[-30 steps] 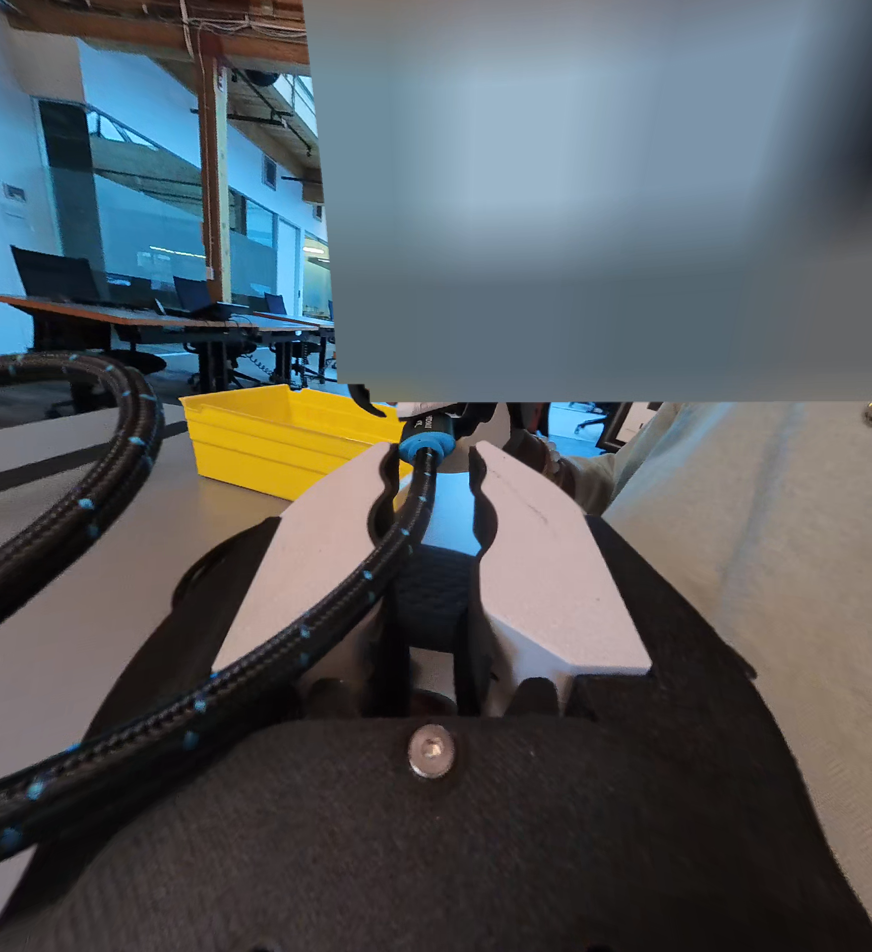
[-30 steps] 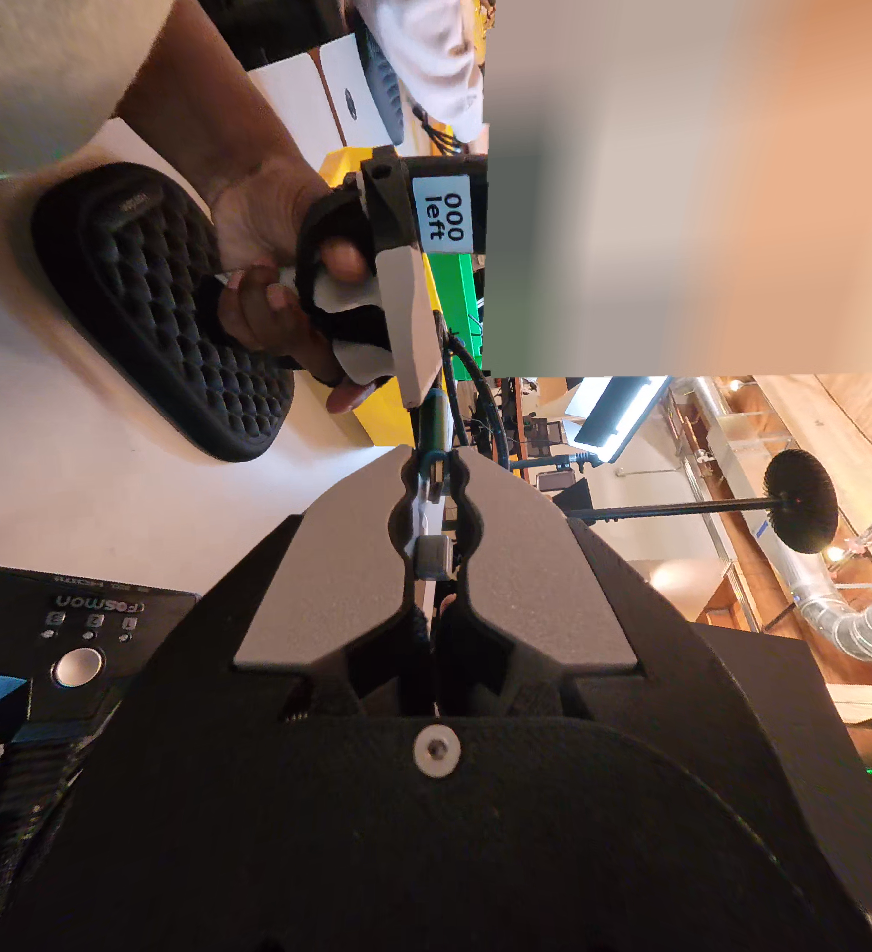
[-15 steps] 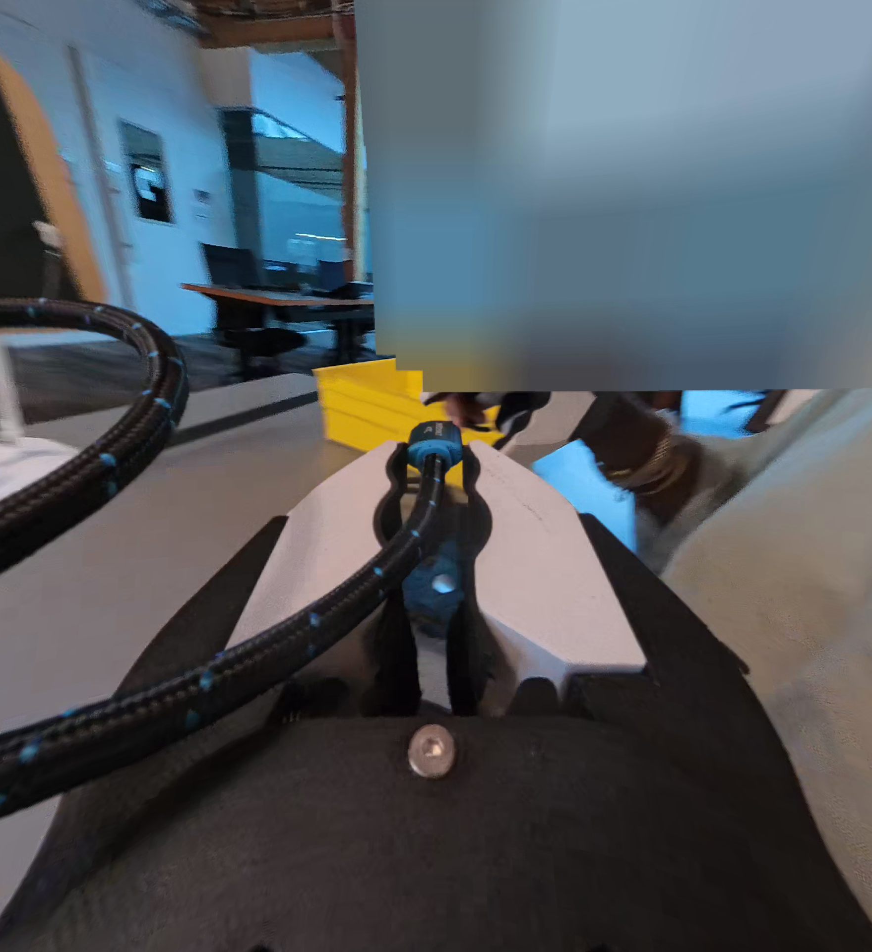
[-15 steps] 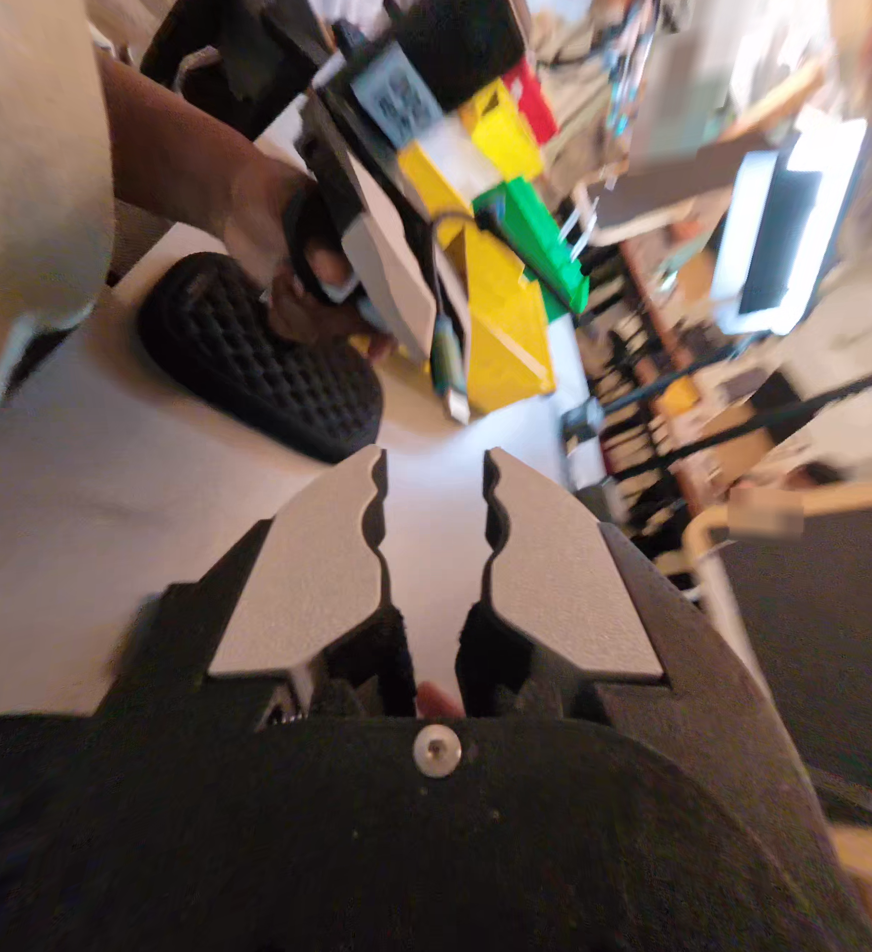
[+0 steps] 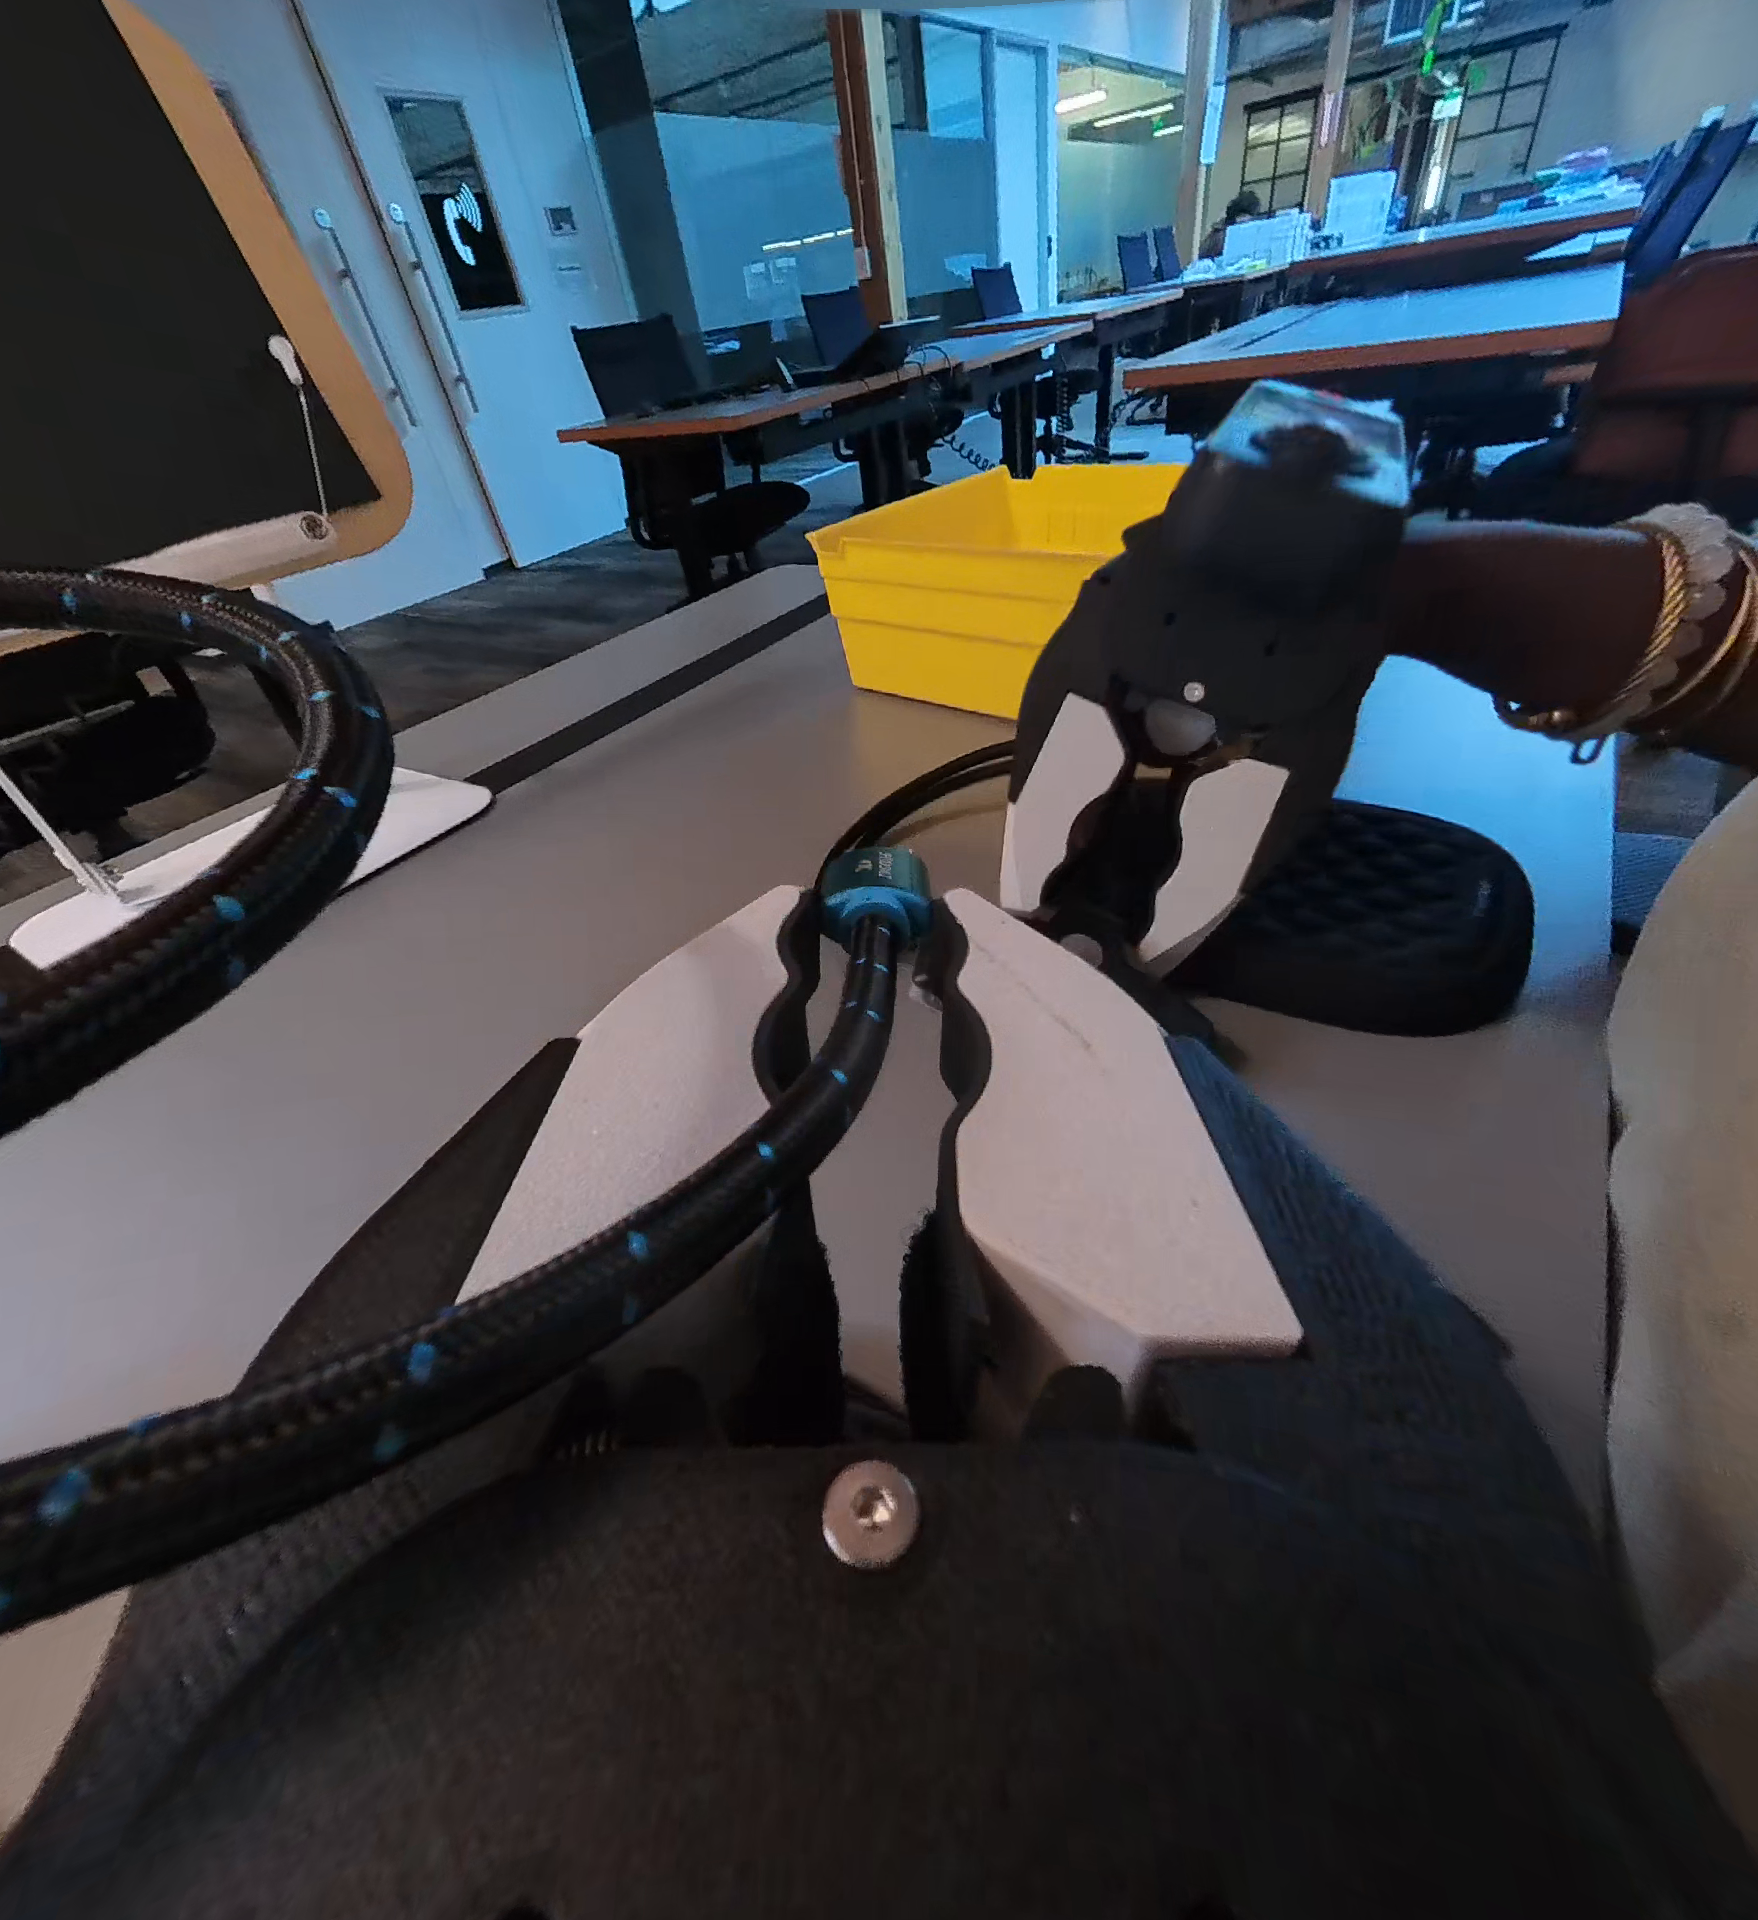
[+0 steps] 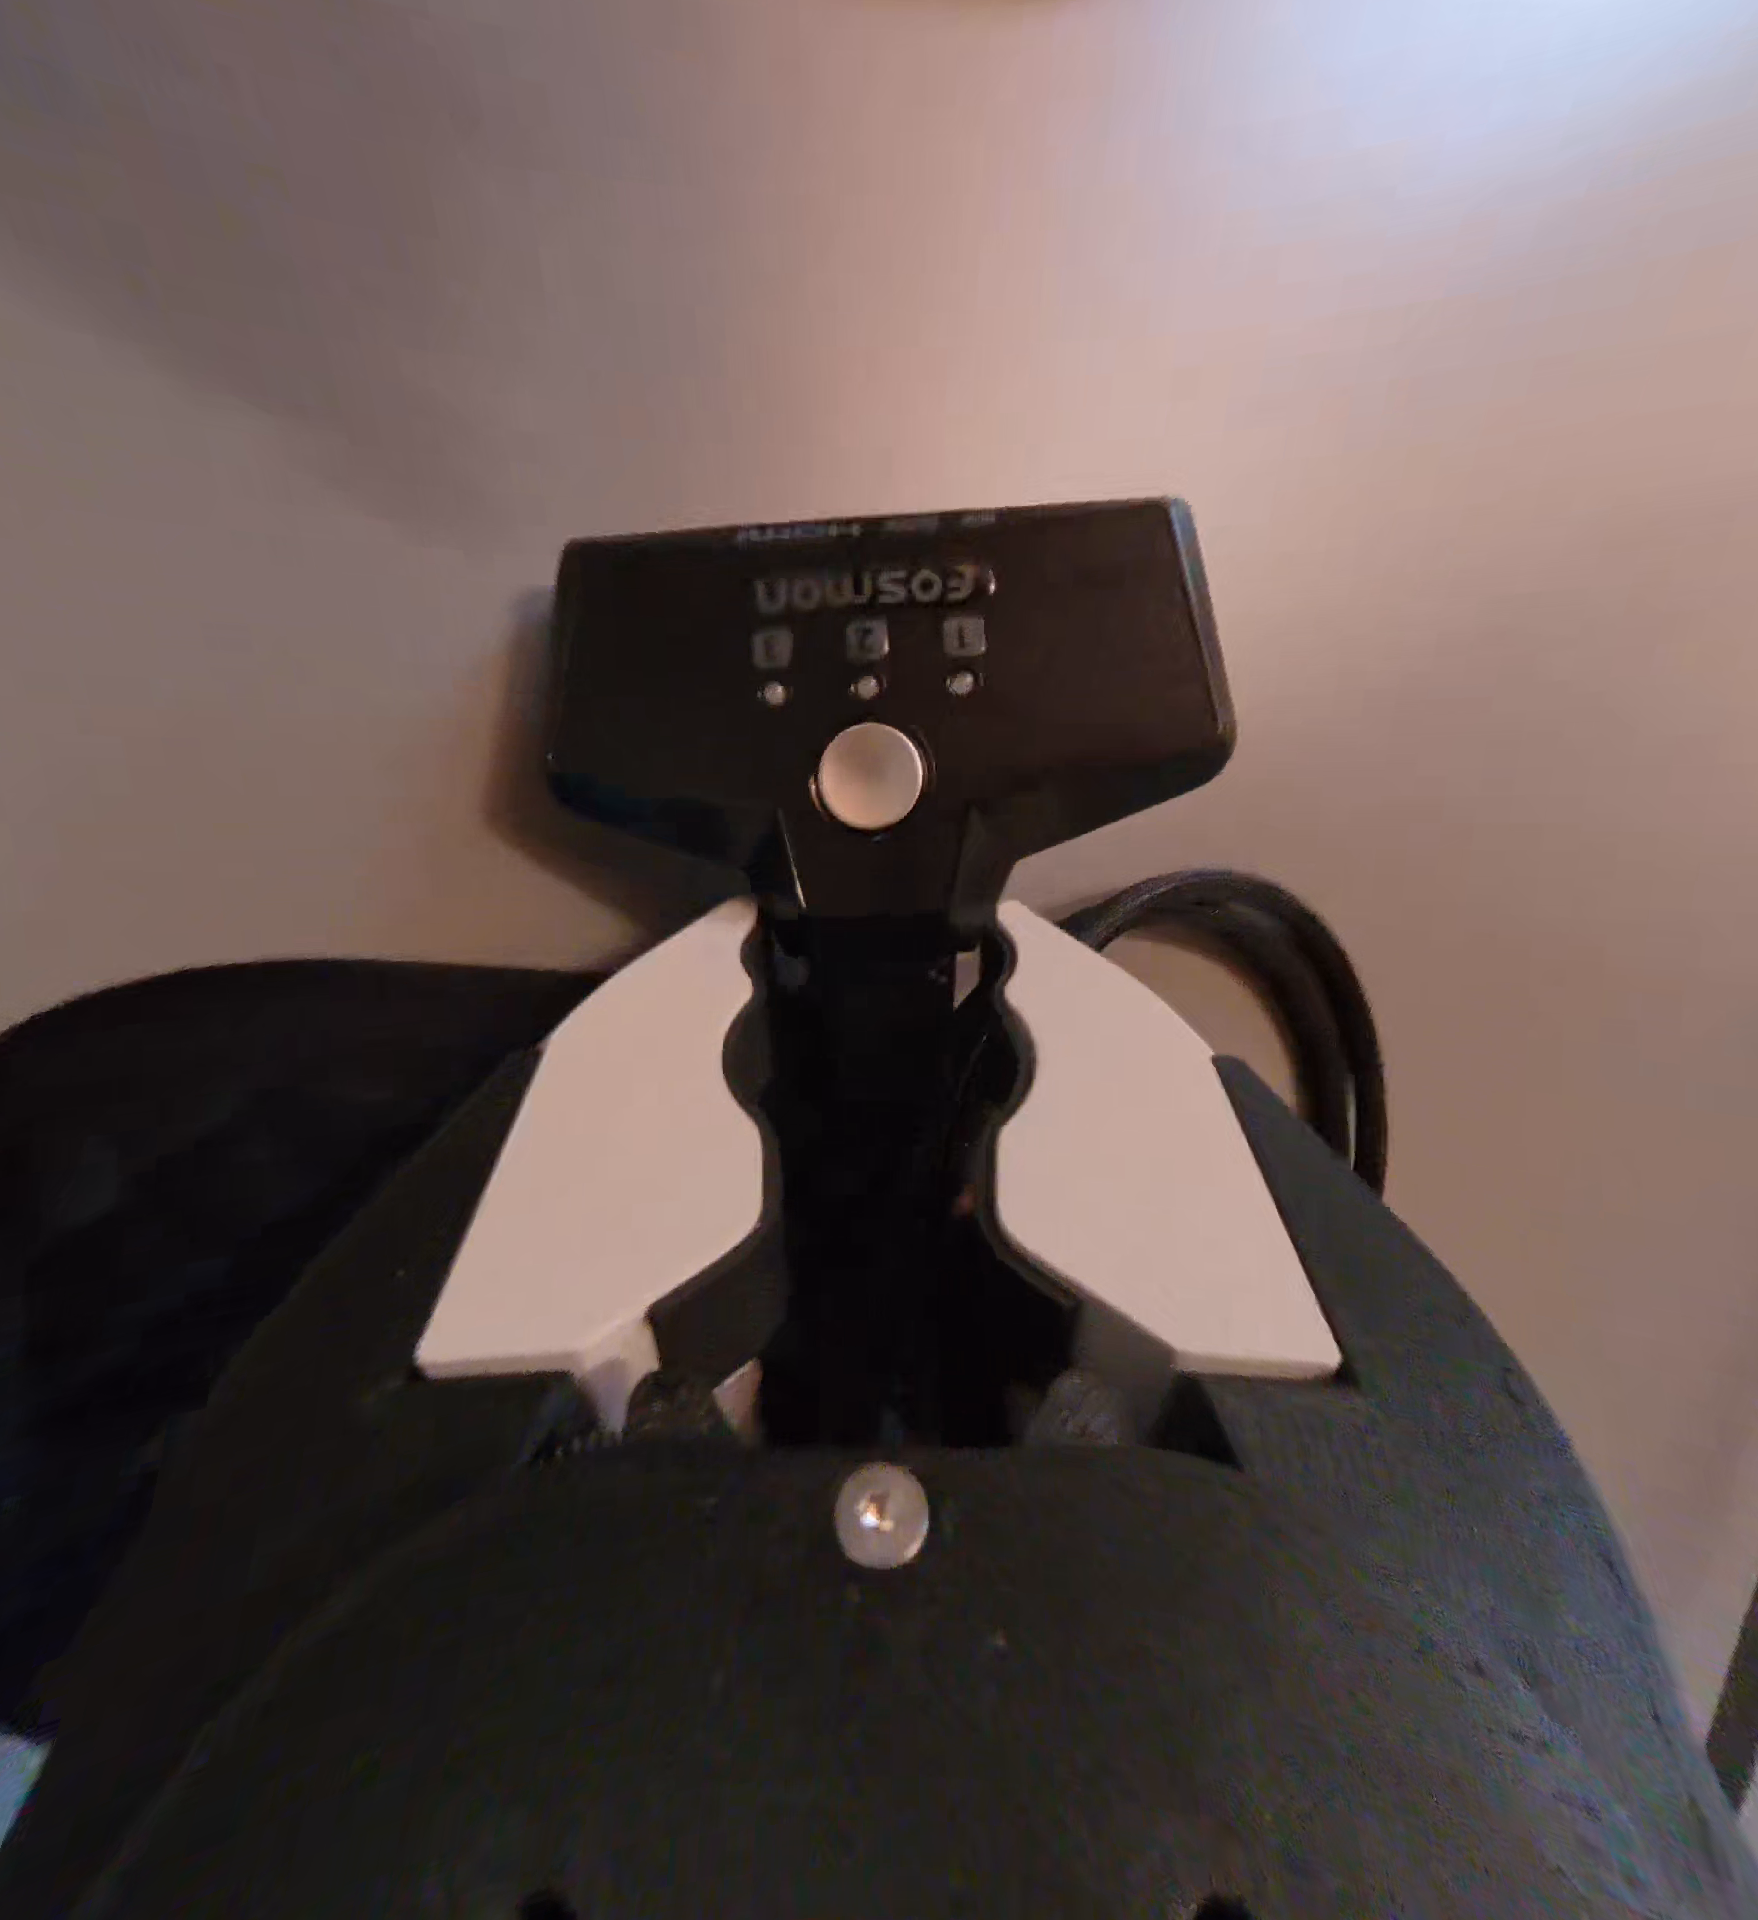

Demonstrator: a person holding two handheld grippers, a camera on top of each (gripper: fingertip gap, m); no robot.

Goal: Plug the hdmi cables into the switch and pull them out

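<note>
My left gripper [image 5: 875,914] is shut on a black braided HDMI cable [image 5: 646,1236] just behind its teal plug [image 5: 873,878], which sticks out past the fingertips above the grey table [image 5: 594,831]. The cable loops away to the left. My right gripper [image 6: 875,920] points down at the table and its jaws clasp the narrow end of the black HDMI switch [image 6: 885,665], which lies flat with its round button facing up. The right gripper also shows in the left wrist view [image 5: 1103,925], held by a hand, just right of the plug. The switch's ports are hidden.
A yellow bin [image 5: 958,582] stands behind the grippers. A black ribbed pad [image 5: 1374,914] lies at the right, and also shows in the right wrist view [image 6: 127,1143]. A thin black cable [image 6: 1322,987] curls beside the switch. A dark screen on a white stand [image 5: 75,312] is at the left. About 15 cm separates my left fingertips from my right.
My right gripper let go of the cable's plug, opened, swung down to the table and closed on the switch's narrow end. My left gripper kept the cable and turned towards the table.
</note>
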